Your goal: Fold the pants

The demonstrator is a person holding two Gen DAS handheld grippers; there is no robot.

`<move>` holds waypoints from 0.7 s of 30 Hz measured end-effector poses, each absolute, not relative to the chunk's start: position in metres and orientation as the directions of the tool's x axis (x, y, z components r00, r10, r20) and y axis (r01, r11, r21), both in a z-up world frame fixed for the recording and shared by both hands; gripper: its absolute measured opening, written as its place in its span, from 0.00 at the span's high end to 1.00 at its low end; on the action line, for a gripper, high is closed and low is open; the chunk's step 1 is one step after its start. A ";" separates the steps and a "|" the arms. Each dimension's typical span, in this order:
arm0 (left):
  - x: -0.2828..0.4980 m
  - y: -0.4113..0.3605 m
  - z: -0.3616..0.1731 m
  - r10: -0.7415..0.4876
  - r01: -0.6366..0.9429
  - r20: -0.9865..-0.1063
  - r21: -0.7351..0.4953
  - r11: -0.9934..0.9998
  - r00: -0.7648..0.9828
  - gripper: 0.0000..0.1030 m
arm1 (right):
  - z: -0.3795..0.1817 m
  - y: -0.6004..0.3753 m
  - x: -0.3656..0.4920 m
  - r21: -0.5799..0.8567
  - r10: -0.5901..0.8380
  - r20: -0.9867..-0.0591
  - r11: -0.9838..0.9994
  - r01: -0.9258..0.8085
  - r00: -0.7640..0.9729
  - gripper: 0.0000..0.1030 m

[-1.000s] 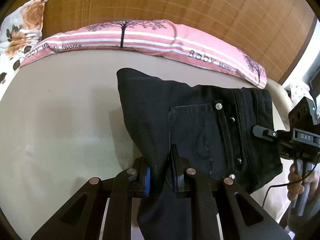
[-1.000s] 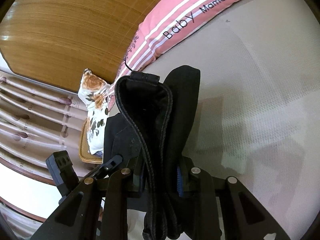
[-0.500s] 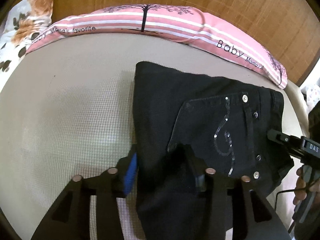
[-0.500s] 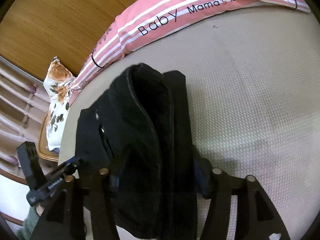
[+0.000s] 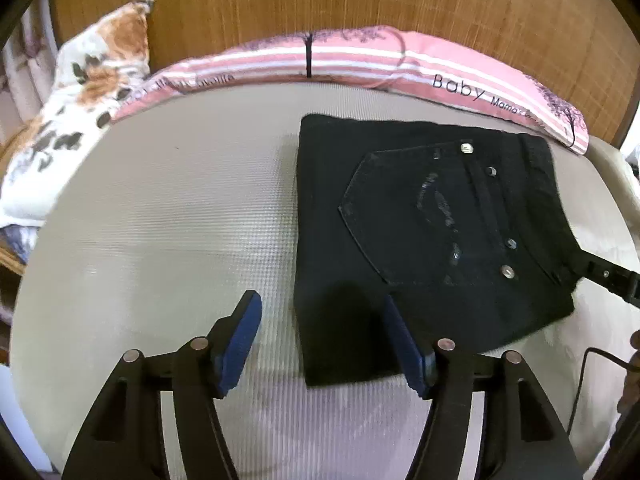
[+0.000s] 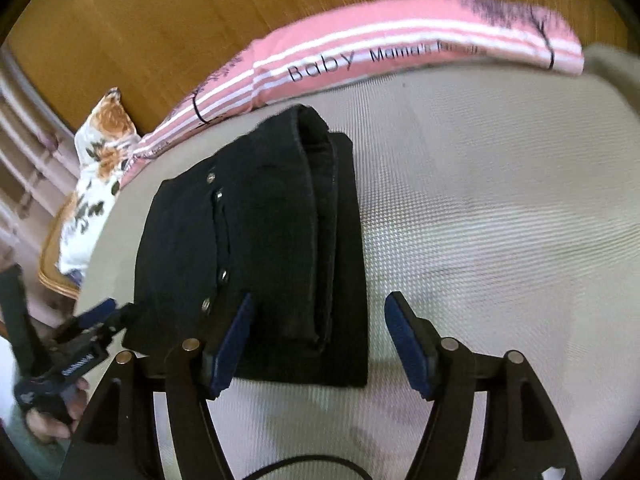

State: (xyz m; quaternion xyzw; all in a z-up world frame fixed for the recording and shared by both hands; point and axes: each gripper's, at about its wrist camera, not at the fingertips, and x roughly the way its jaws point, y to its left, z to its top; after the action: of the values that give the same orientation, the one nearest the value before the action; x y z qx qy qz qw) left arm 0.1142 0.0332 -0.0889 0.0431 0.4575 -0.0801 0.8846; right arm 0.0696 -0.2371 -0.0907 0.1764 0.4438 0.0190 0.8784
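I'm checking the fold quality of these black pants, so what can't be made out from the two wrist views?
- Underside and inner layers of the pants: hidden by the top layer, both views.
- Pocket stitching: blurred, left wrist view.
- Pants' near edge: partly behind the right gripper, right wrist view.
- Pink pillow lettering: smeared, right wrist view.

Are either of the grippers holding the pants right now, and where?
Neither. The left gripper and right gripper, jaws just opened, are clear of the pants.
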 end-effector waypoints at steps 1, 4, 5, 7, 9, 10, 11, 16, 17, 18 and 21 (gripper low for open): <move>0.106 0.032 -0.085 -0.093 0.178 -0.808 0.014 0.984 0.581 0.34 | -0.087 -0.233 0.063 0.306 0.173 -0.772 0.944 0.120 0.611 0.36; 0.088 0.031 -0.076 -0.082 0.165 -0.794 0.023 0.986 0.603 0.32 | -0.077 -0.221 0.045 0.271 0.137 -0.763 0.955 0.120 0.631 0.31; 0.081 0.031 -0.074 -0.079 0.160 -0.789 0.024 0.987 0.609 0.31 | -0.074 -0.216 0.041 0.264 0.129 -0.761 0.957 0.122 0.636 0.29; 0.069 0.030 -0.070 -0.075 0.151 -0.783 0.025 0.988 0.618 0.31 | -0.070 -0.206 0.030 0.244 0.110 -0.754 0.962 0.120 0.648 0.27; 0.056 0.029 -0.068 -0.076 0.150 -0.780 0.024 0.988 0.622 0.30 | -0.067 -0.196 0.022 0.213 0.083 -0.750 0.970 0.121 0.656 0.21; 0.050 0.029 -0.068 -0.073 0.149 -0.778 0.027 0.988 0.624 0.29 | -0.065 -0.191 0.020 0.202 0.070 -0.746 0.972 0.124 0.663 0.20; 0.044 0.029 -0.068 -0.069 0.149 -0.774 0.033 0.988 0.629 0.29 | -0.063 -0.187 0.016 0.195 0.063 -0.742 0.973 0.125 0.668 0.18; 0.022 0.030 -0.069 -0.058 0.142 -0.769 0.043 0.989 0.636 0.27 | -0.055 -0.169 0.002 0.149 0.027 -0.722 0.982 0.118 0.691 0.12; 0.018 0.030 -0.069 -0.055 0.138 -0.768 0.044 0.989 0.638 0.27 | -0.054 -0.165 -0.001 0.127 0.012 -0.718 0.985 0.114 0.696 0.10; 0.015 0.031 -0.069 -0.049 0.133 -0.767 0.047 0.990 0.640 0.27 | -0.053 -0.160 -0.004 0.113 0.006 -0.712 0.988 0.107 0.702 0.09; 0.006 0.031 -0.070 -0.037 0.124 -0.766 0.056 0.991 0.642 0.27 | -0.052 -0.153 -0.009 0.104 0.006 -0.711 0.990 0.097 0.703 0.07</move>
State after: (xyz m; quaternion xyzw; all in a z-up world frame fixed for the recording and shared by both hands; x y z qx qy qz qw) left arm 0.0062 0.0311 -0.0702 0.0518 0.4209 -0.0444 0.9046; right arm -0.0089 -0.1530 -0.0521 0.0669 0.3846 -0.0249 0.9203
